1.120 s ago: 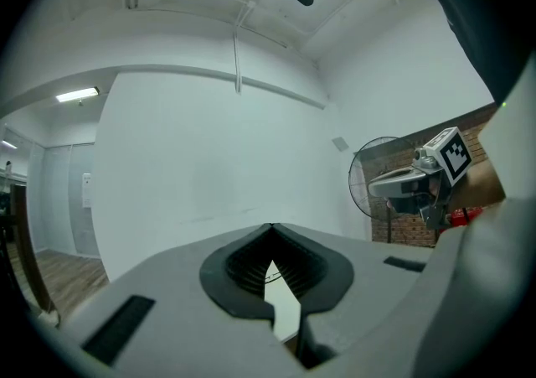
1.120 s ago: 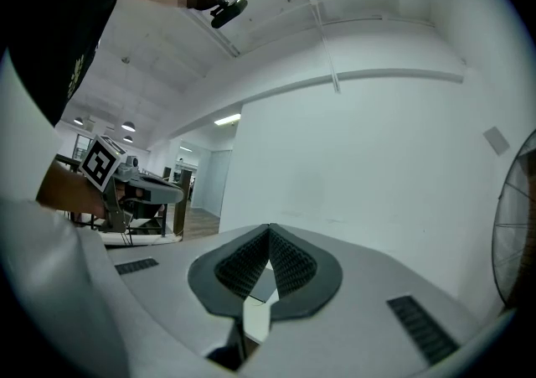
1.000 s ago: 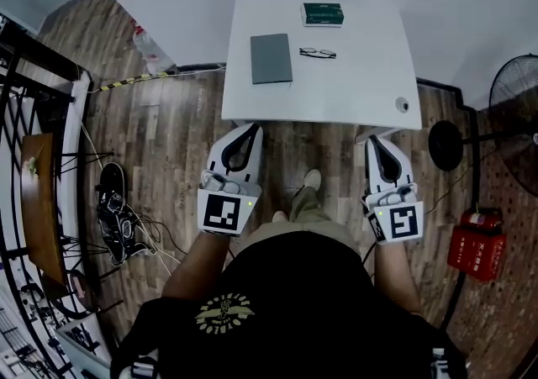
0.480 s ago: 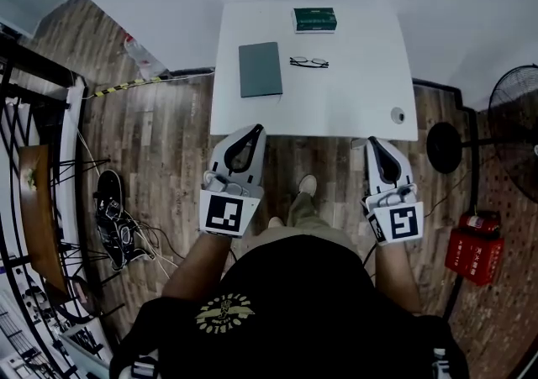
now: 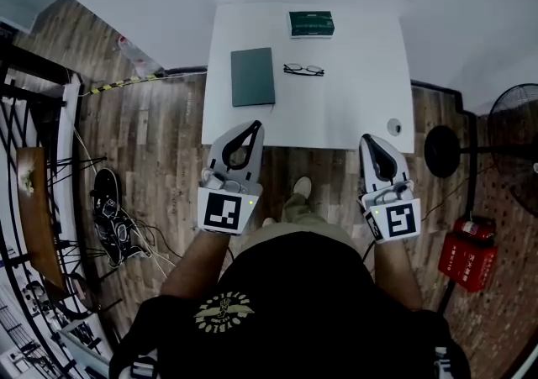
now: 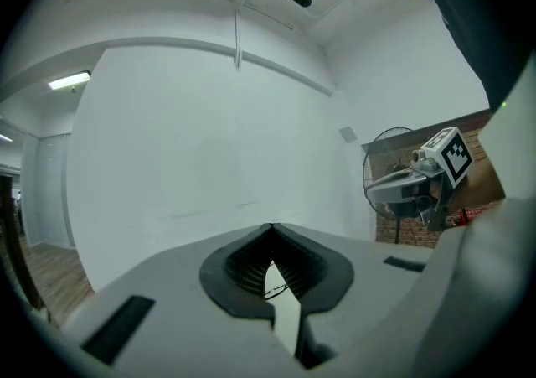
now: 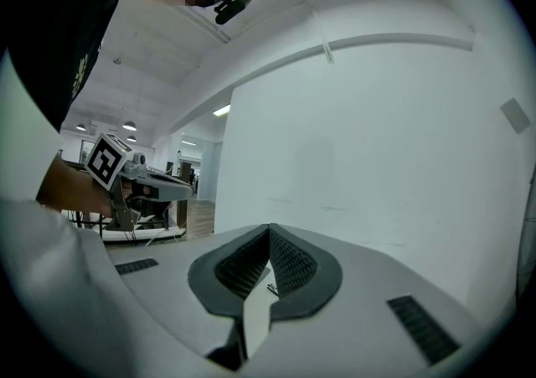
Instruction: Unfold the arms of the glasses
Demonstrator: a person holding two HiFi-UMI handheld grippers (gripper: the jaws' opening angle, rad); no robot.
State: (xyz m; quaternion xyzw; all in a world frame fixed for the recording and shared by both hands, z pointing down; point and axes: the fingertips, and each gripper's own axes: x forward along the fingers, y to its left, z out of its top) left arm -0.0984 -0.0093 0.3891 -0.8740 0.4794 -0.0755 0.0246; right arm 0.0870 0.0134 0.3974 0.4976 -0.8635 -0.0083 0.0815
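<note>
Left claw [image 5: 254, 127]: was shut, empty, by the surface's [image 5: 353, 108] near edge.
Right claw [image 5: 368, 139]: likewise (tips together).
Glasses [image 5: 303, 70]: arms too small to read.

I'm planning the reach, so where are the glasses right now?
In the head view the glasses lie on the white table, toward its far side, just right of the grey book and nearer than the green box.

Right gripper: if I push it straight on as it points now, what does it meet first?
Probably the white table, whose near edge lies just ahead of the right gripper. The glasses show beyond its shut jaws, farther on; height above the tabletop is unclear.
</note>
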